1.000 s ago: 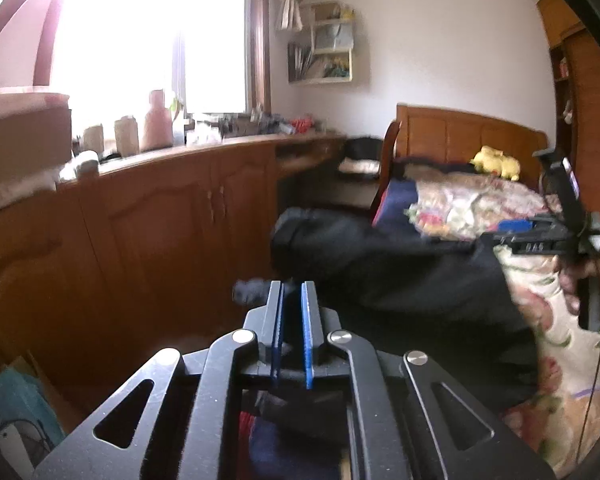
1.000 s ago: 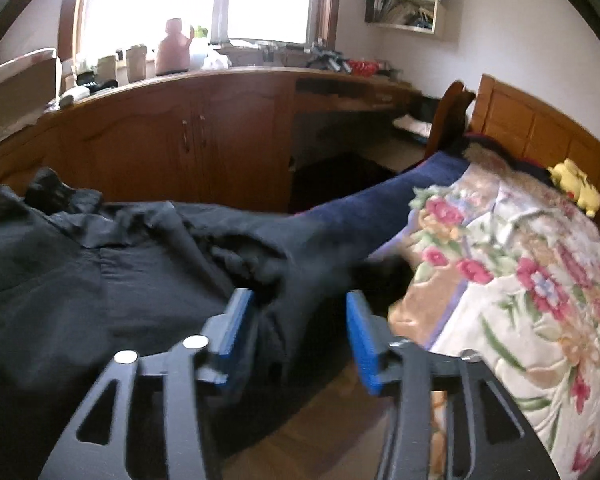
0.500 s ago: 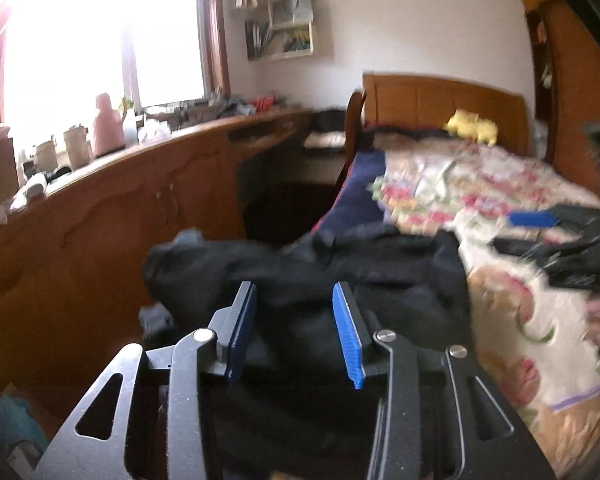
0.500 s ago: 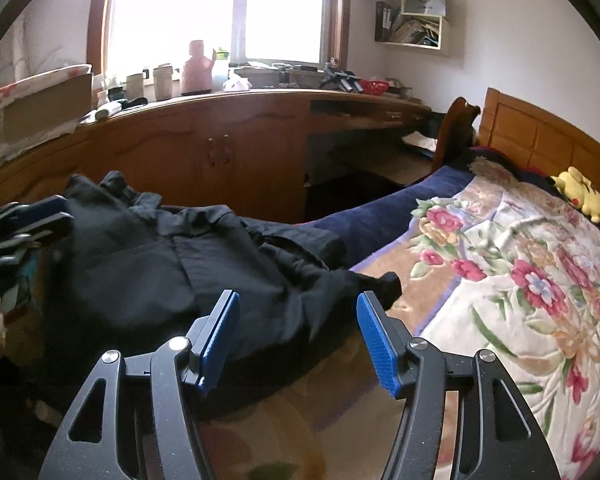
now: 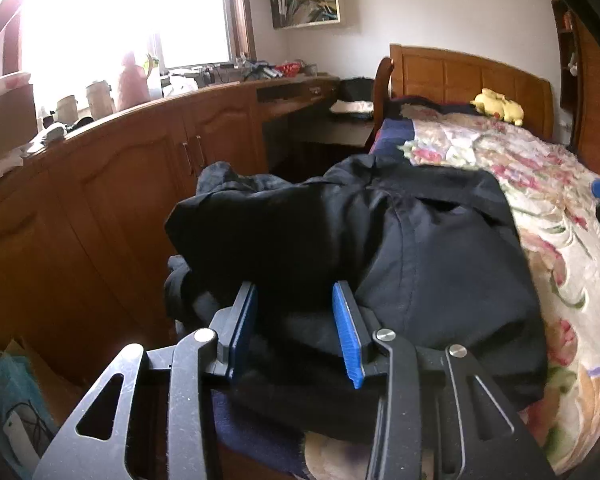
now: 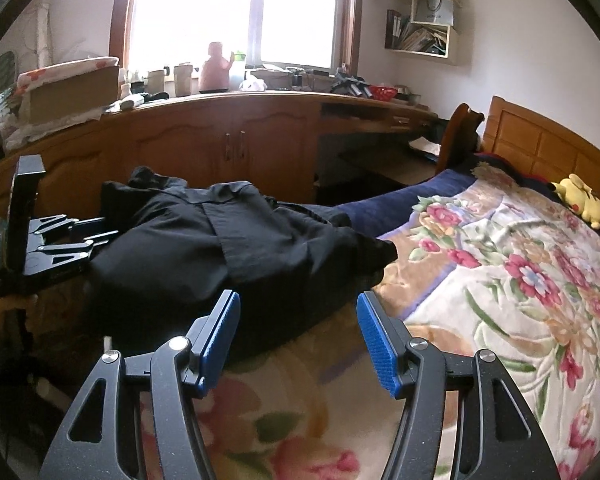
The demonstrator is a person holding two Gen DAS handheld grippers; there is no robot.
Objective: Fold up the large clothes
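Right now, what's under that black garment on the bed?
The black garment lies on the floral blanket, with its far edge over the navy blanket along the bed's side. Whatever else lies beneath its bulk is covered, so I cannot tell.

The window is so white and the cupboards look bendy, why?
Left wrist view: the window is blown out by daylight, hiding what is outside, and the black garment shows little detail. Right wrist view: the fisheye lens curves the wooden cupboards and darkens the corners.
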